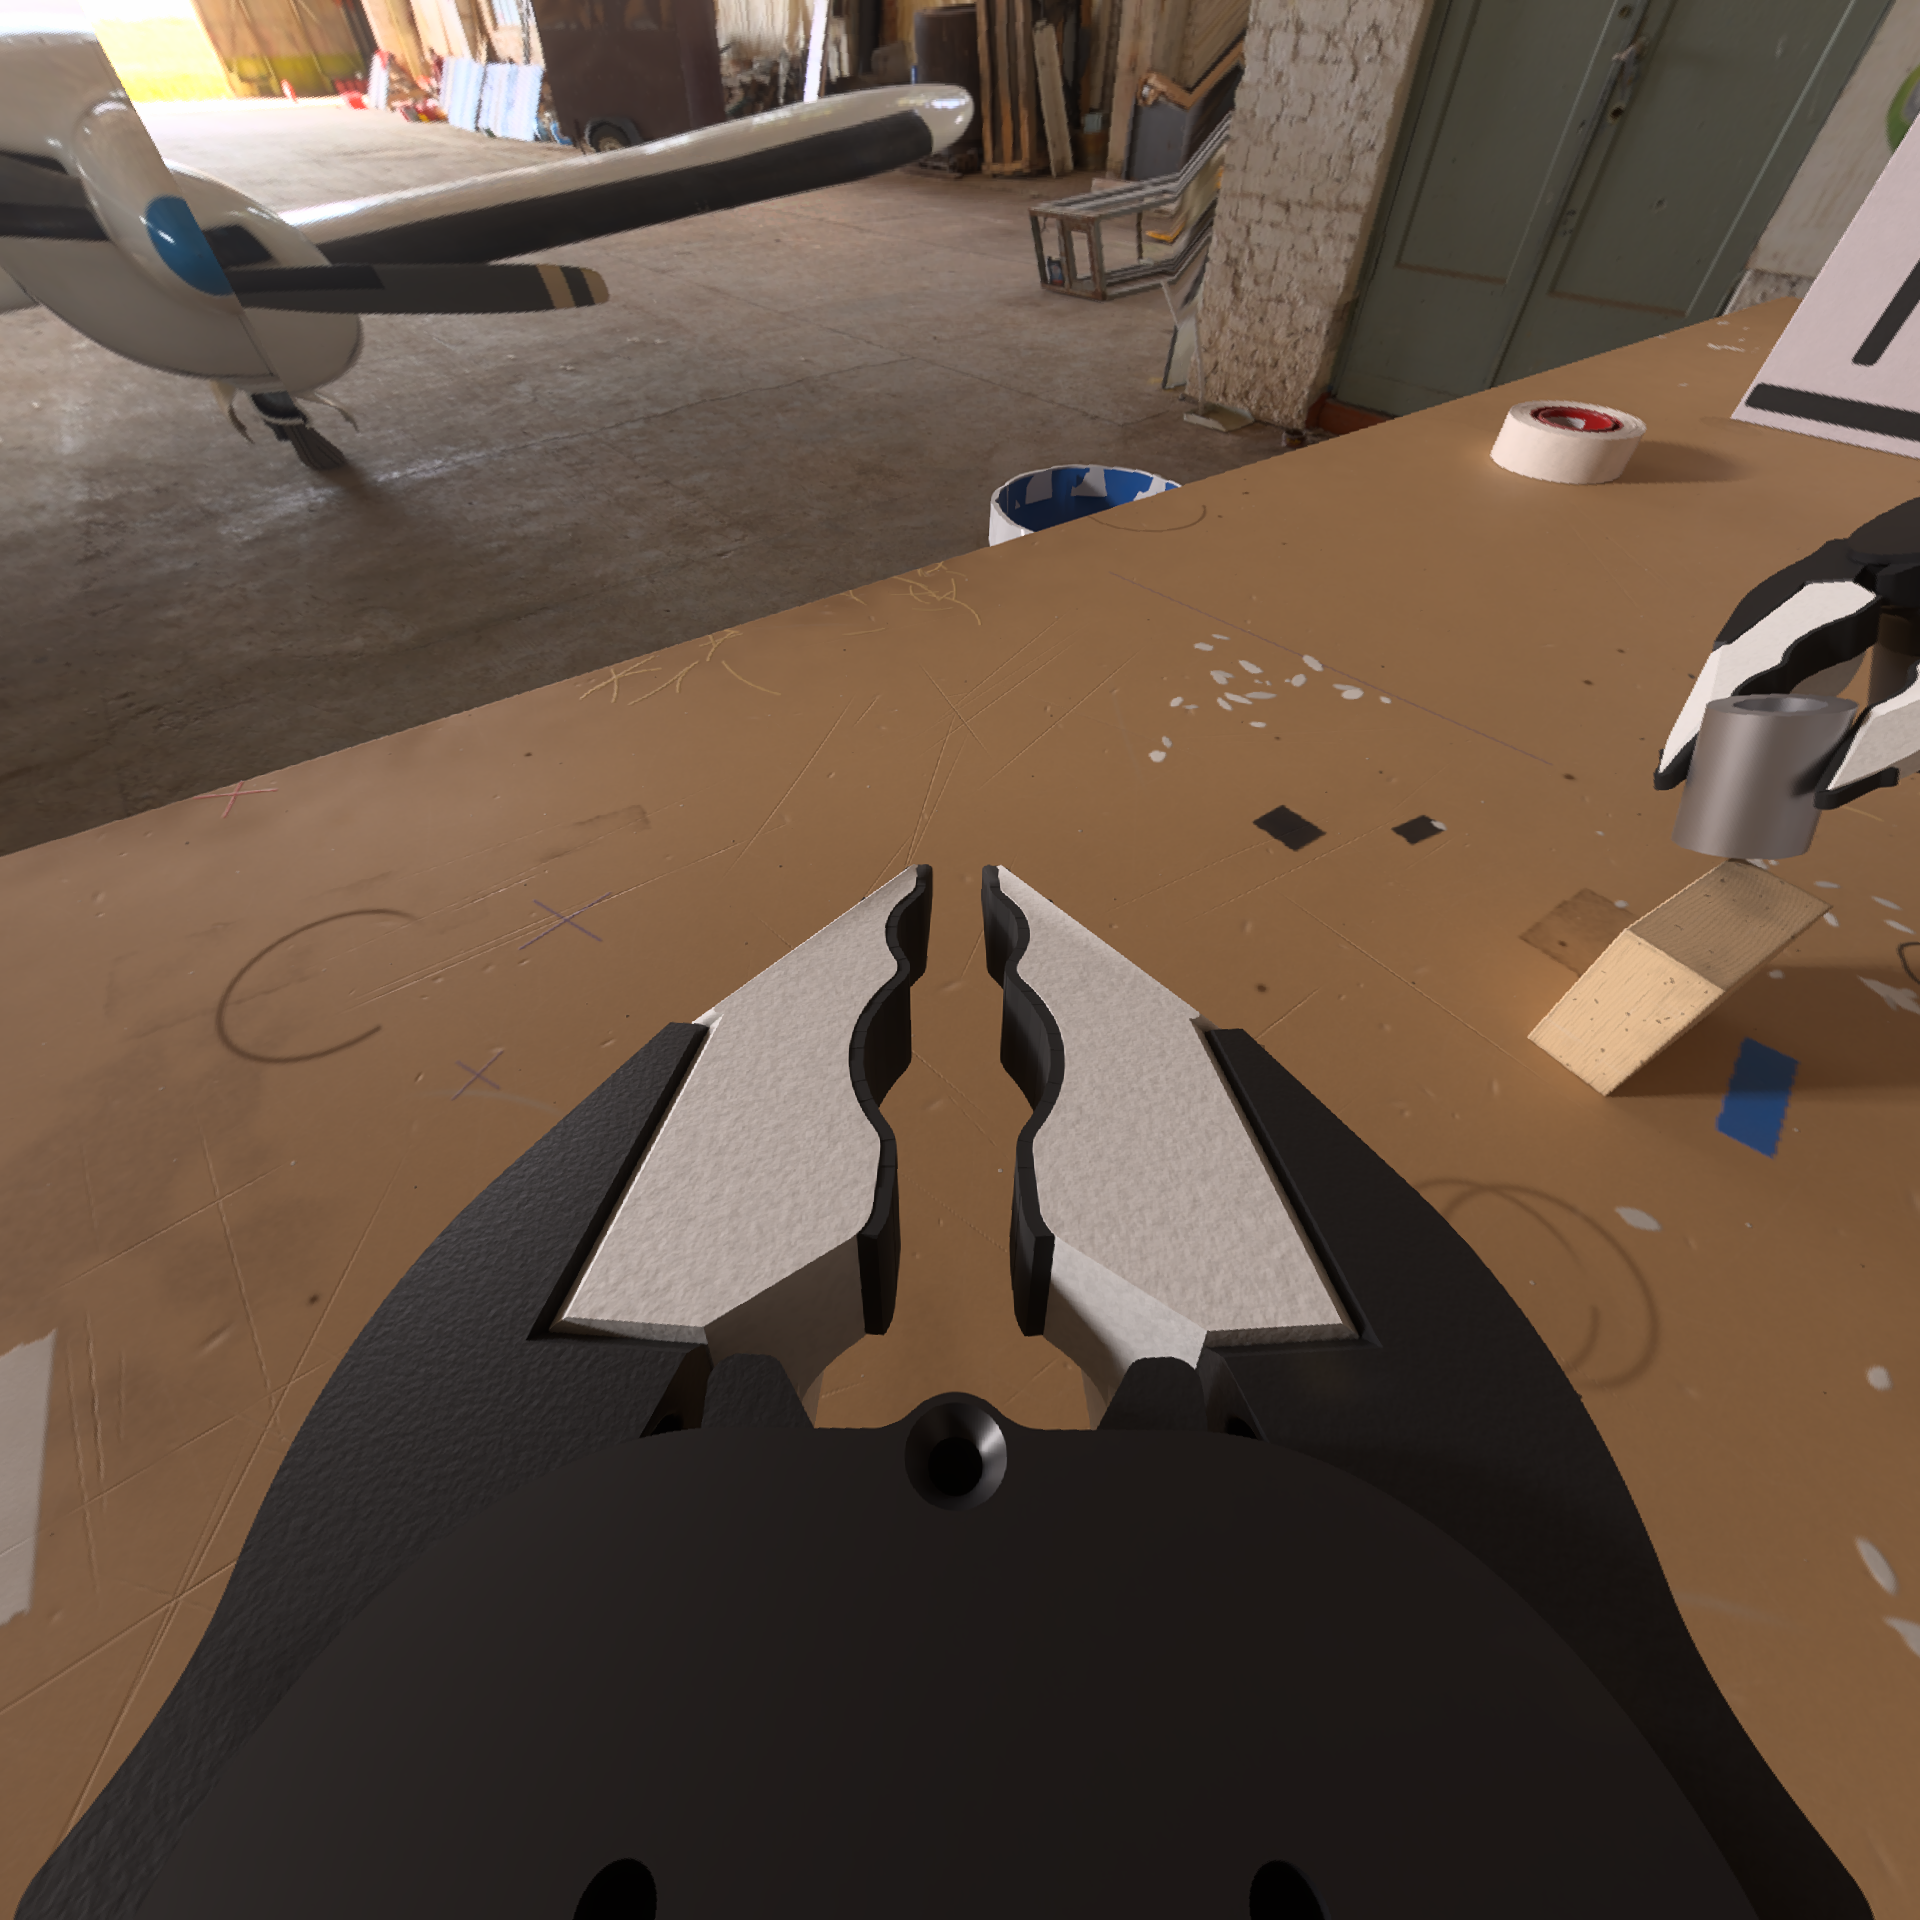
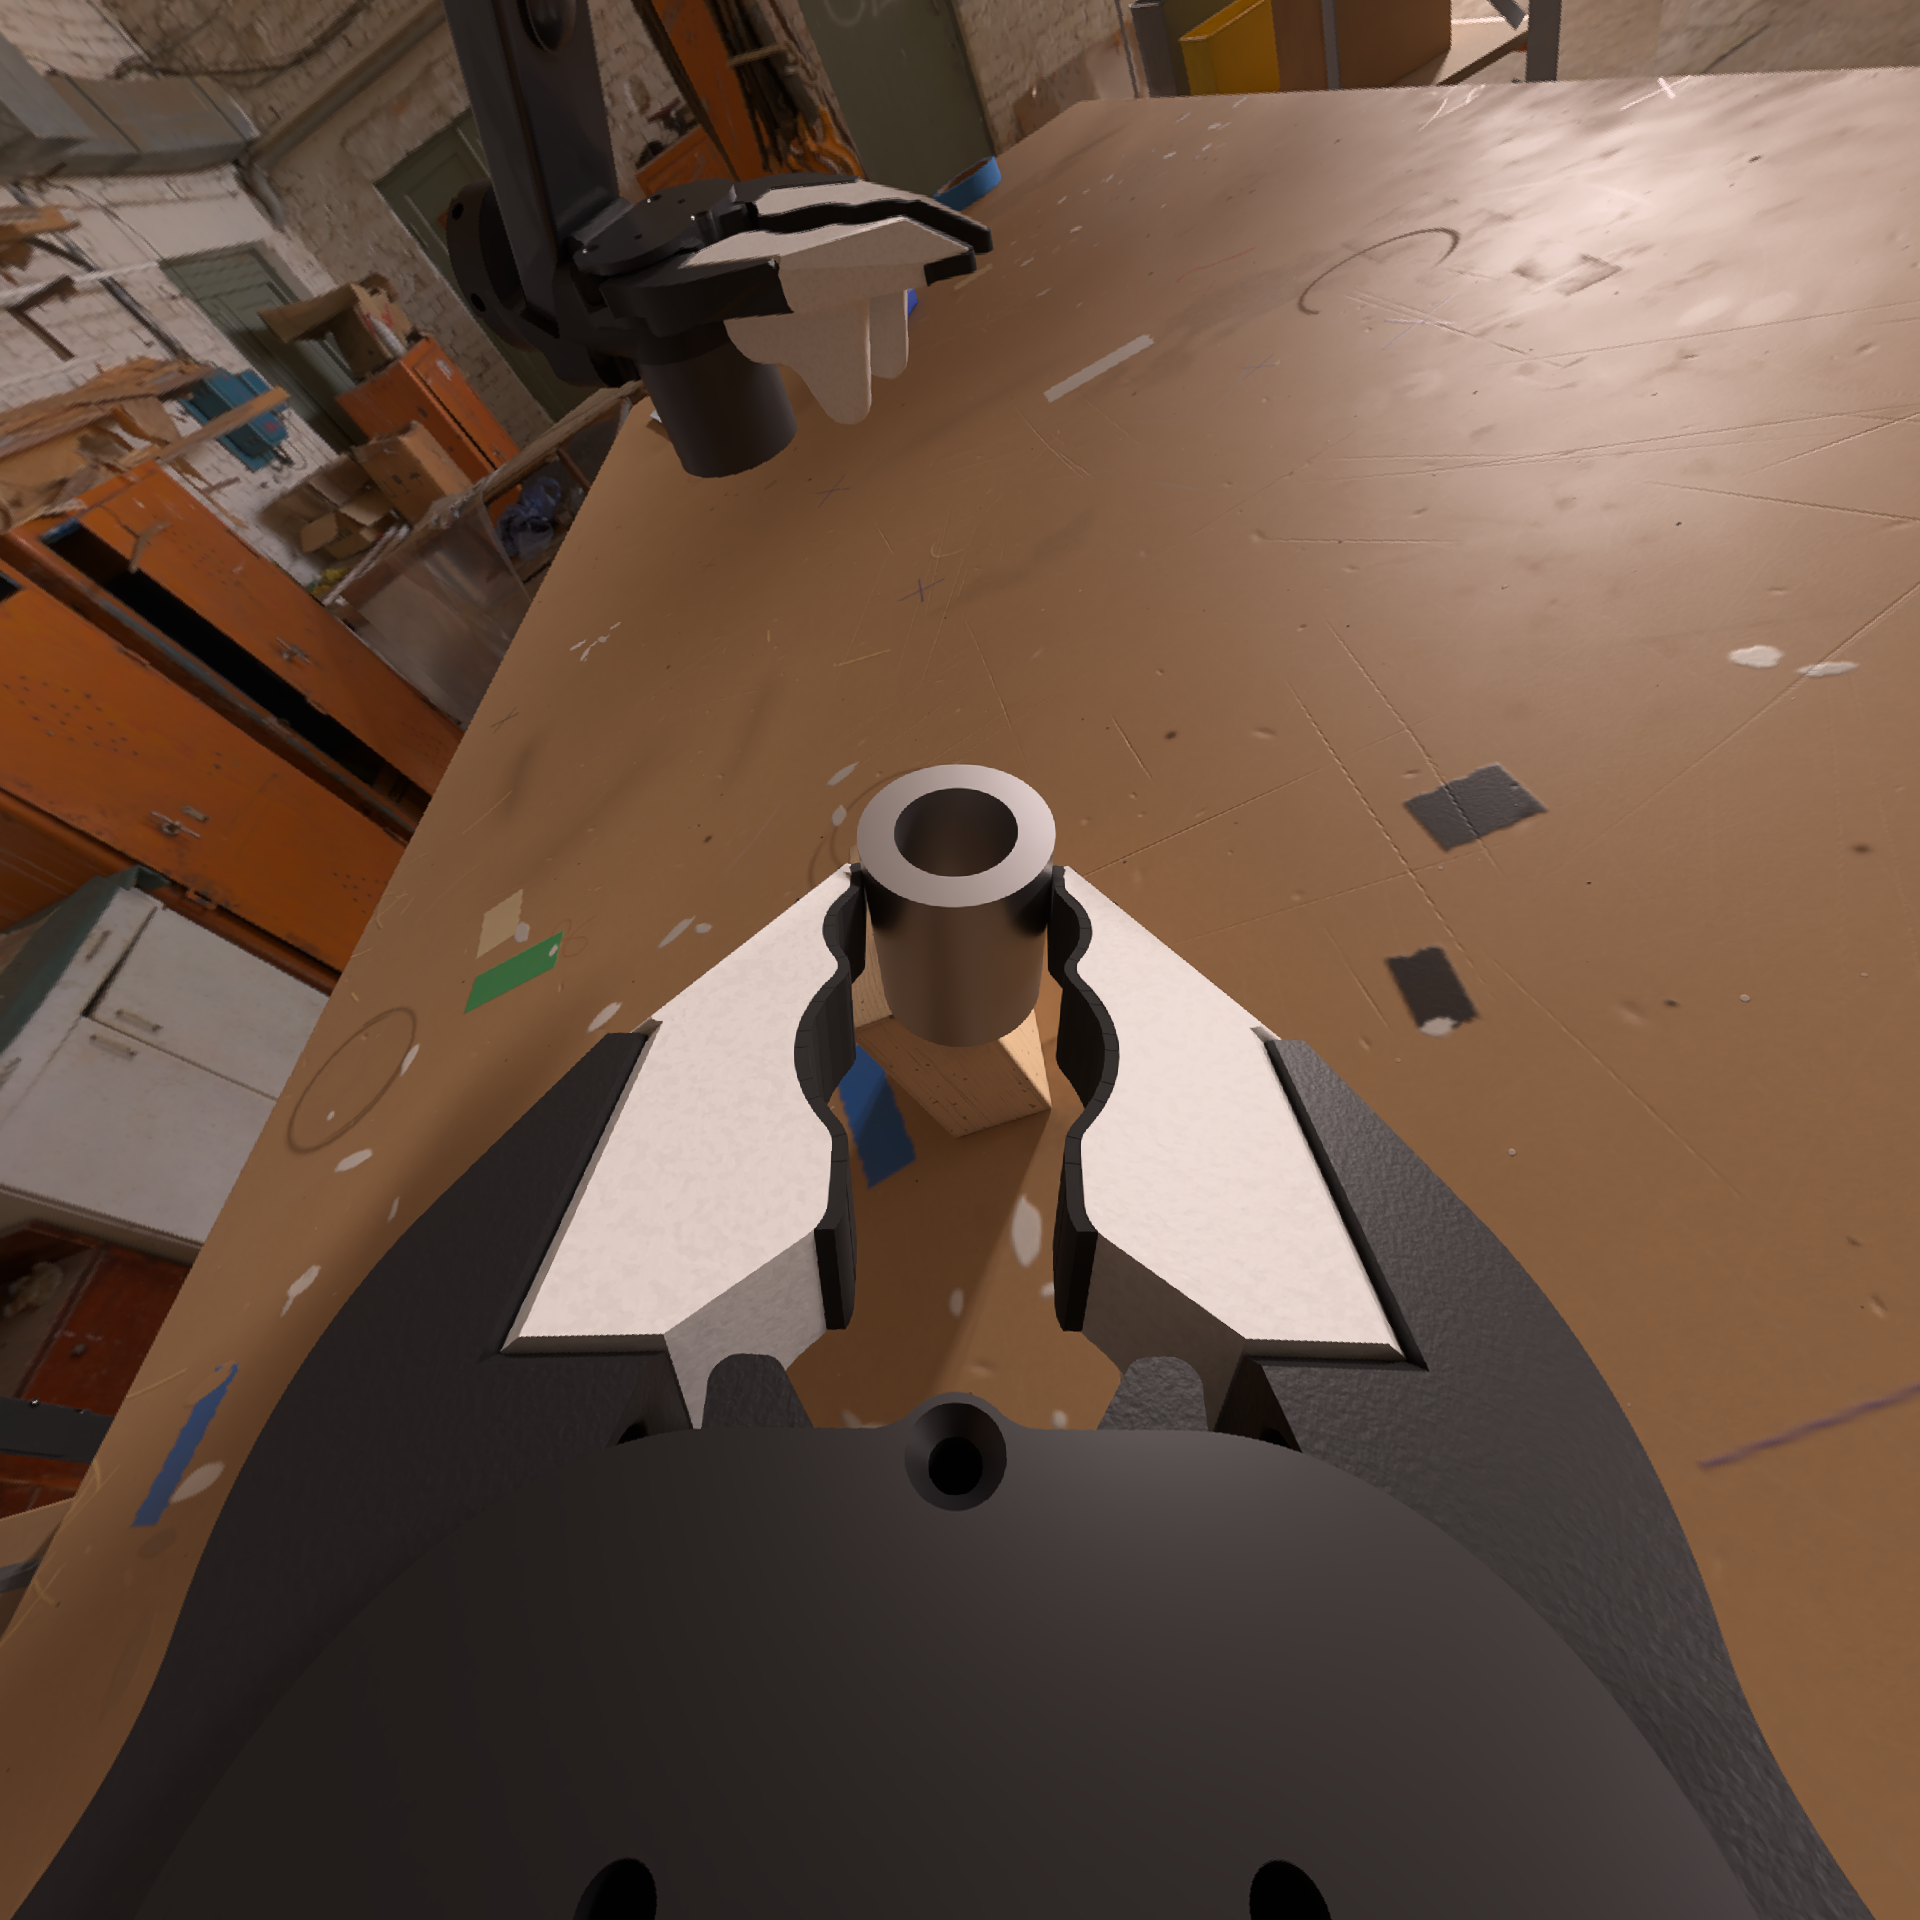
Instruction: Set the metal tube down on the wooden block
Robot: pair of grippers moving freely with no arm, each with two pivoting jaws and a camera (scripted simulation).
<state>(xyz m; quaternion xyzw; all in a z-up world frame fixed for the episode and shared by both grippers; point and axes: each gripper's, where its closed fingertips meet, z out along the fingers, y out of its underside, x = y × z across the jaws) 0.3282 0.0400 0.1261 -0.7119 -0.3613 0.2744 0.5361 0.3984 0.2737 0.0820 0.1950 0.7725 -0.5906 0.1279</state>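
My right gripper (image 2: 956,883) is shut on the metal tube (image 2: 956,935), a short grey hollow cylinder held upright with its open end up. The wooden block (image 2: 971,1091), a pale rectangular piece, lies on the brown table directly under the tube. In the left wrist view the tube (image 1: 1751,810) hangs in the right gripper (image 1: 1761,779) with its bottom rim at the far end of the block (image 1: 1673,987), touching it or just above. My left gripper (image 1: 956,883) is empty, its jaws drawn to a narrow slit, low over the table far left of the block. It also shows in the right wrist view (image 2: 966,249).
A white tape roll with a red core (image 1: 1567,442) and a white board with black marks (image 1: 1849,343) stand at the table's far right. A blue and white bucket (image 1: 1081,499) sits beyond the table edge. A blue tape patch (image 1: 1756,1096) lies beside the block.
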